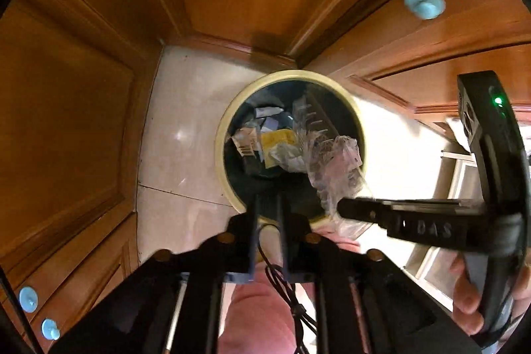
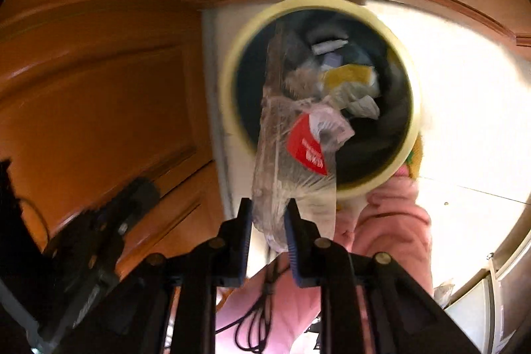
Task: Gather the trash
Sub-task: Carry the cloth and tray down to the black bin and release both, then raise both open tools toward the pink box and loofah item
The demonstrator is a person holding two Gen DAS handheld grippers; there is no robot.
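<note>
- In the right wrist view the right gripper (image 2: pixel 268 214) fills the bottom centre: matte black arms with brass-coloured pivot screws and blue ribbed pads. Its jaws are narrow and pinch a crinkled clear plastic bag (image 2: pixel 288 161) with a red printed label inside.
- The bag hangs over the near rim of the round bin (image 2: pixel 229 82), a dark cylinder with a smooth cream lip, upper centre of the frame.
- In the left wrist view the left gripper (image 1: pixel 268 204), bottom centre, has thin jaws only slightly apart with nothing between them, pointing into the bin (image 1: pixel 220 135).
- Inside lie crumpled paper scraps (image 1: pixel 265 138), white, yellow and barcoded.
- Glossy pale floor tiles (image 1: pixel 179 135) surround the bin; varnished, panelled wooden cabinet doors (image 1: pixel 66 121) curve around.
- Pink fleecy sleeve (image 2: pixel 391 221) at lower right.
</note>
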